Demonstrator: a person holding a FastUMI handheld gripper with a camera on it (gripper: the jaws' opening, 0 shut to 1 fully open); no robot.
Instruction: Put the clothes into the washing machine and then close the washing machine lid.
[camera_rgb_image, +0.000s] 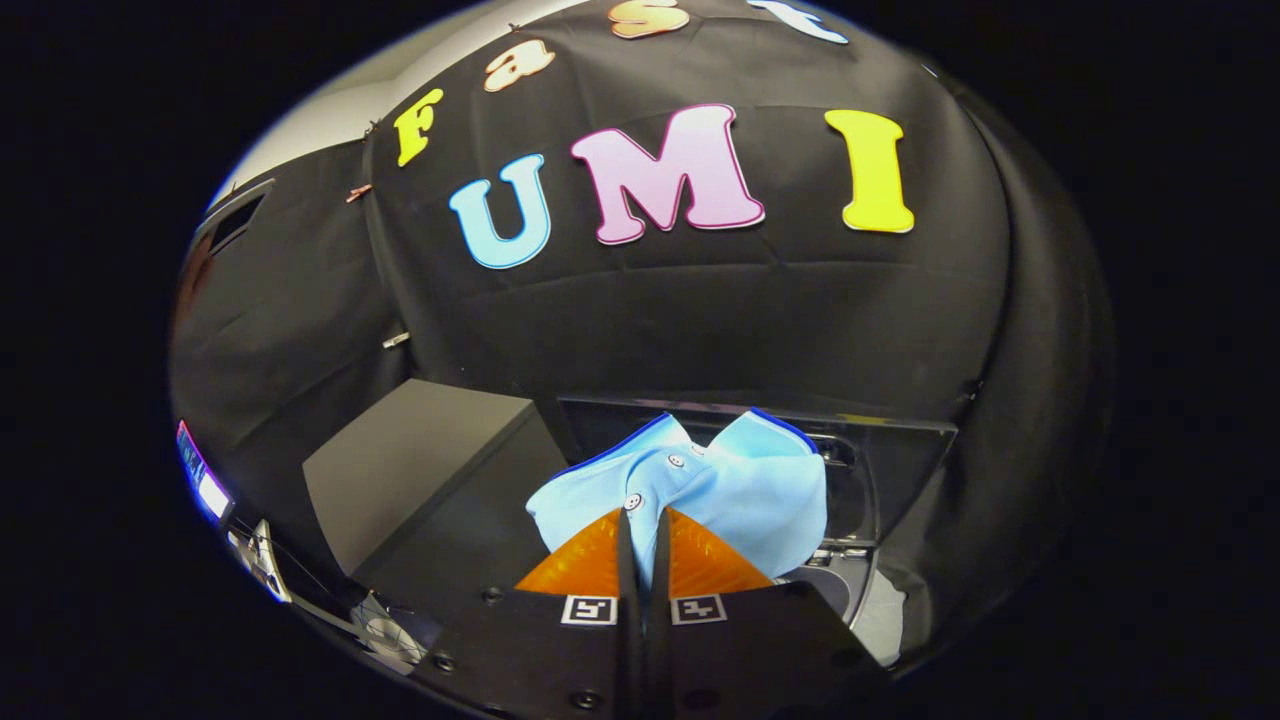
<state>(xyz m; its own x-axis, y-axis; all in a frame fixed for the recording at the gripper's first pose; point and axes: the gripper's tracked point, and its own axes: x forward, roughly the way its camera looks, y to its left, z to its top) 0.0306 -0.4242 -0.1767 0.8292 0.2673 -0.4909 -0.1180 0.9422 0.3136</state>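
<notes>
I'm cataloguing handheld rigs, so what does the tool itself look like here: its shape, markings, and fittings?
The tool has two wedge-shaped fingers with ribbed faces that taper to points. Behind each sits a dark, flat body plate carrying a small square black-and-white marker. Round screw heads dot the plates. No cables can be seen.

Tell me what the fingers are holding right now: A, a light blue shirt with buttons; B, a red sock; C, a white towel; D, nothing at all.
A: the gripper has its fingers pinched together on the light blue shirt, whose small buttons show just beyond them, above the open washing machine.
</notes>
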